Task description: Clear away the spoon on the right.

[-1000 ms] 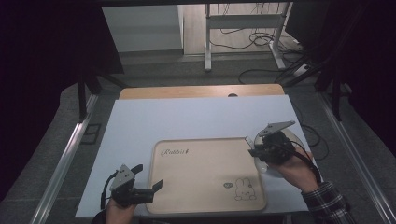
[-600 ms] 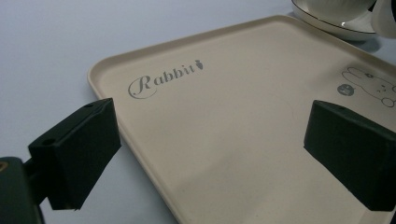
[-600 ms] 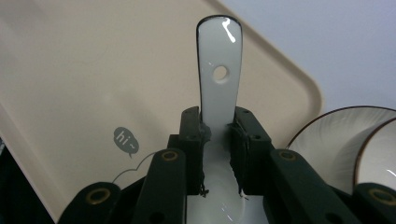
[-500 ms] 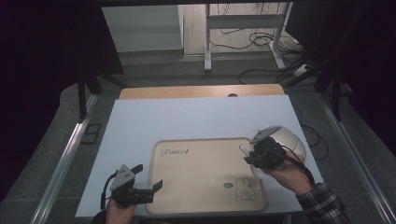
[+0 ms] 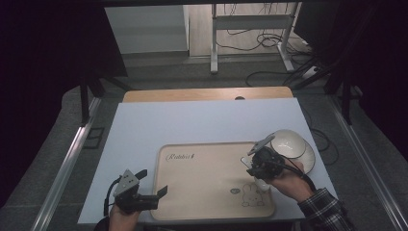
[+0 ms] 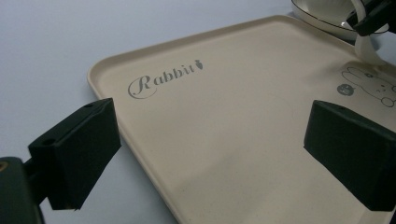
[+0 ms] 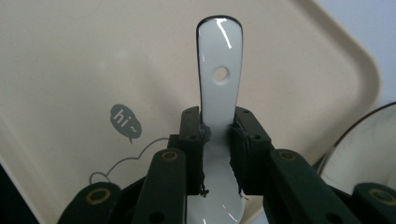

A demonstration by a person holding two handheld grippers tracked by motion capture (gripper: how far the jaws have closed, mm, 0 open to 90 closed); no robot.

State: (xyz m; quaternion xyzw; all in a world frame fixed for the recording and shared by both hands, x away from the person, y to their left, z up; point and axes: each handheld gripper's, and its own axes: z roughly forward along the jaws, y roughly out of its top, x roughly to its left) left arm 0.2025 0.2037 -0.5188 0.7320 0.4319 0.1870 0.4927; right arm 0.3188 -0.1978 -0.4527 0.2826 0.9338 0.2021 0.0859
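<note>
On tray (image 5: 202,187): 1 spoon (image 7: 218,88), R hand-held gripper (image 7: 217,154) clamped.

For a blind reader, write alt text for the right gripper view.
The right gripper is shut on a white spoon, handle pointing away, over a beige tray printed with a "hi~" bubble. A bowl's edge shows at right.

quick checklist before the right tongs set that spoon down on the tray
1. Grip on the white spoon: ok, right tongs clamp its handle on both sides.
2. Spoon over the tray: ok, beige surface lies behind it.
3. Landing spot bare: ok, nothing else lies on the tray.
4. Bowl out of the way: ok, it sits off the tray's right edge.
5. Left tongs out of the way: ok, open at the tray's left edge.
6. Height above tray: cannot tell.
</note>
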